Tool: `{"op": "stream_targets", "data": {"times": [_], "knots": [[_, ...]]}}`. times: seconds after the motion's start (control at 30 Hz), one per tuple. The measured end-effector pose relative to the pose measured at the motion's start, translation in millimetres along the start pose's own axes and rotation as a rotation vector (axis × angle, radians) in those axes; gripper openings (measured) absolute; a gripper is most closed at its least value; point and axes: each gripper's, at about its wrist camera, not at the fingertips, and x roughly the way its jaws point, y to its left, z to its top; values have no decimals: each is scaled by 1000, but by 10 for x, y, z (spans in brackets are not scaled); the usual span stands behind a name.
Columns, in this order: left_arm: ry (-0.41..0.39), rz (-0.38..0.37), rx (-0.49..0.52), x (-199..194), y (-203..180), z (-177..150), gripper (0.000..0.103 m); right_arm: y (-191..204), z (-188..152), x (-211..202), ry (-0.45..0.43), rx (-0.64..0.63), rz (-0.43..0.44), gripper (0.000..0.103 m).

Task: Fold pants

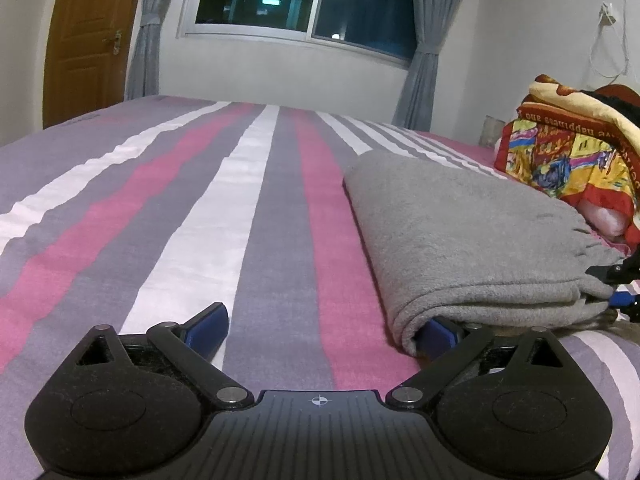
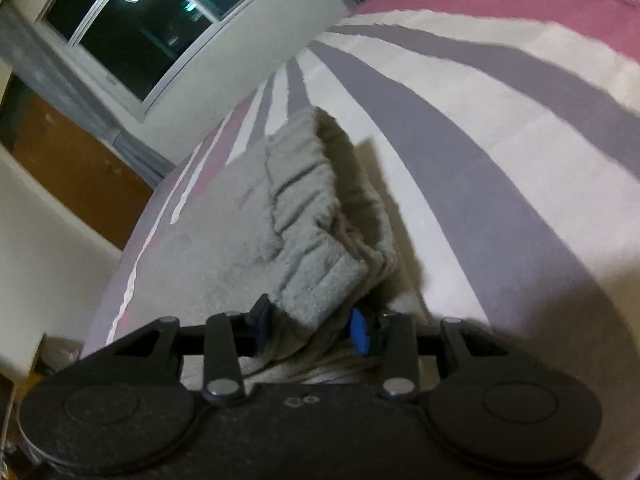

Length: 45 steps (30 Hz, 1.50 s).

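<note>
The grey fleece pants (image 1: 460, 232) lie folded into a thick pad on the striped bed, right of centre in the left wrist view. My left gripper (image 1: 324, 326) stands wide open just above the sheet. Its right fingertip (image 1: 440, 330) is tucked under the near fold of the pants, and its left fingertip (image 1: 208, 320) is over bare sheet. My right gripper (image 2: 311, 326) has the gathered waistband end of the pants (image 2: 316, 280) filling the gap between its blue pads. It also shows at the pants' right corner as the right gripper (image 1: 618, 286).
The striped pink, grey and white bed sheet (image 1: 248, 200) spreads out to the left and far side. A colourful folded quilt (image 1: 568, 152) lies at the bed's right end. Window, curtains and a brown door (image 1: 92, 40) stand beyond the bed.
</note>
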Motion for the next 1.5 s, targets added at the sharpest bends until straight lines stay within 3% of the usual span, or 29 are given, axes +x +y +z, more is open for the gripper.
{"op": "stream_targets", "data": {"times": [0.17,0.3,0.37,0.43,0.5,0.57,0.63,0.83,0.9,1.03,1.13,1.27,1.37,1.43,1.47,1.5], "knots": [[2,10,5,-9,-16,-3,98,117,51,16,-1,-56,-12,40],[4,17,14,-13,-31,-14,98,187,56,-129,-79,-144,64,40],[6,22,24,-16,-52,-18,99,86,71,22,18,-109,-10,41],[9,27,25,-26,-57,-21,99,-20,67,64,71,-65,5,42],[10,33,28,-40,-68,-29,99,9,81,-21,69,-70,10,50],[13,40,34,-49,-79,-30,99,45,62,-120,40,-97,10,74],[16,46,36,-68,-91,-36,99,94,40,-204,9,-131,1,84],[37,78,60,-145,-154,-58,103,21,12,-229,14,-128,-14,92],[33,51,40,-251,-157,-45,103,-24,28,-275,8,-113,-12,92],[-37,-75,-35,-550,-95,11,103,8,142,-322,-37,-181,-25,95],[-42,-49,-4,-451,-110,167,103,66,248,-359,-100,-251,-64,103],[29,-79,-99,-12,-95,473,103,157,399,-177,-103,-309,-87,103],[211,-102,-101,495,-158,498,103,171,410,1,-117,-351,-140,103],[228,-104,-76,621,-181,513,103,112,379,291,4,-374,-218,103],[241,-111,-66,648,-195,572,103,49,372,419,73,-361,-211,103],[234,-123,-57,657,-199,640,103,25,382,430,73,-352,-197,103]]}}
